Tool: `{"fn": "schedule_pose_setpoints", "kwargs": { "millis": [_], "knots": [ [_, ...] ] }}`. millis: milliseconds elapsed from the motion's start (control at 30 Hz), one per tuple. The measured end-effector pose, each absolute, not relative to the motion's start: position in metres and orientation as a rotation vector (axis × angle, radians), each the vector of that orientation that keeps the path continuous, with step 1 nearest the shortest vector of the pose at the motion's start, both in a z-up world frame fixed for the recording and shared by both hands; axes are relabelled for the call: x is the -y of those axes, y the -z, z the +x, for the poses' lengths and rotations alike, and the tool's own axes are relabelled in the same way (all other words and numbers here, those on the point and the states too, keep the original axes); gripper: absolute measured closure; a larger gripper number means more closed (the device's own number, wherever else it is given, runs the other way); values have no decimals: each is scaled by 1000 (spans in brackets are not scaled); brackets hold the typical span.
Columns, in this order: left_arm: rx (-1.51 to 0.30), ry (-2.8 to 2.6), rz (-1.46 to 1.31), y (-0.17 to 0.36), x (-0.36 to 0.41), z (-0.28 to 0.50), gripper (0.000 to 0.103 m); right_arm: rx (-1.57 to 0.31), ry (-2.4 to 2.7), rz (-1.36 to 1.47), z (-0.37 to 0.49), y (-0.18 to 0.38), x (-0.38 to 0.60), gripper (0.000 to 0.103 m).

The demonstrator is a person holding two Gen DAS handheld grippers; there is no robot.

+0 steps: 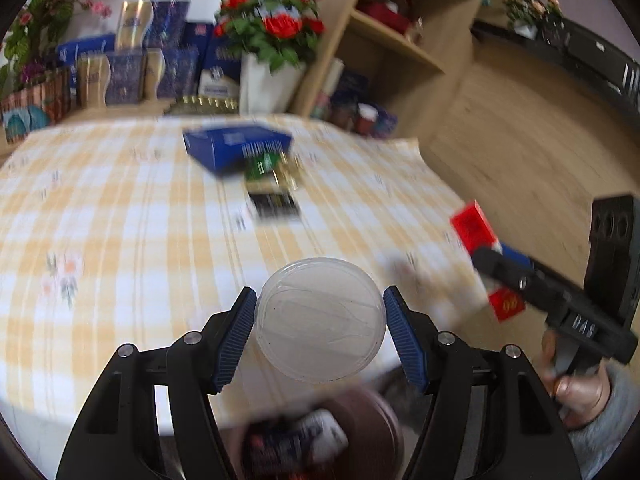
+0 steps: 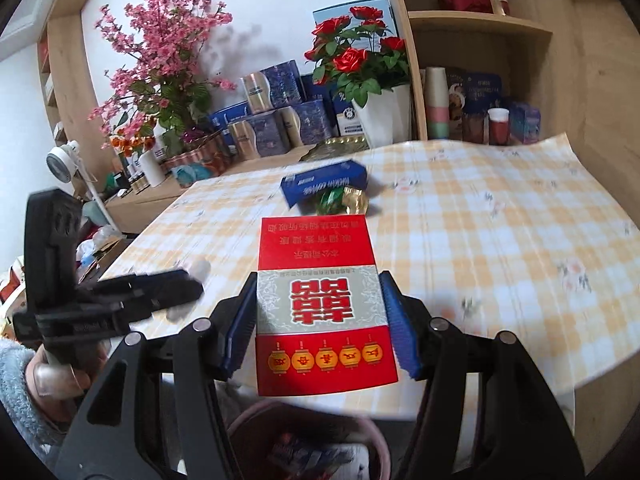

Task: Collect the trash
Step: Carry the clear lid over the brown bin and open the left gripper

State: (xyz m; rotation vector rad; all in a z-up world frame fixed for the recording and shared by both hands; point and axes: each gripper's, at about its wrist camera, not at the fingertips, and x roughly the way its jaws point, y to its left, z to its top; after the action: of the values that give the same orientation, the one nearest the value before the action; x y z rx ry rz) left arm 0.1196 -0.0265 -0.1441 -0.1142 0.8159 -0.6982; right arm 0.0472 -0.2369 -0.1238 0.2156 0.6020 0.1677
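Left wrist view: left gripper (image 1: 320, 322) pinching clear plastic cup (image 1: 320, 320) above table edge, over brown bin (image 1: 360, 432). Blue box (image 1: 236, 148) and wrappers (image 1: 272, 184) further on checked tablecloth (image 1: 120, 220).

Right wrist view: right gripper (image 2: 318, 322) clamped on red cigarette pack (image 2: 322, 304), above pink-rimmed bin (image 2: 312, 440).

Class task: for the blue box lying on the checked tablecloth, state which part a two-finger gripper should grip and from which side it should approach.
Grip the blue box across its two long side faces, probably coming from above: it lies flat, and wrappers crowd its near edge.
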Motion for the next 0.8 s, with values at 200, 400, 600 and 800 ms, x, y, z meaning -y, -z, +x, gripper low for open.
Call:
{"fn": "schedule_pose_setpoints", "kwargs": {
  "millis": [200,400,600,800],
  "knots": [
    [-924,735,-65,181,31,72,39,-621,-173,182,2,137,225,43],
    [-1022,732,-37,222,40,56,39,-657,-160,212,-18,159,230,43],
    [-1103,700,-7,257,54,66,39,-722,-125,298,-20,187,241,44],
    [-1166,721,61,279,81,78,39,-720,-109,313,-21,190,250,44]
  ]
}}
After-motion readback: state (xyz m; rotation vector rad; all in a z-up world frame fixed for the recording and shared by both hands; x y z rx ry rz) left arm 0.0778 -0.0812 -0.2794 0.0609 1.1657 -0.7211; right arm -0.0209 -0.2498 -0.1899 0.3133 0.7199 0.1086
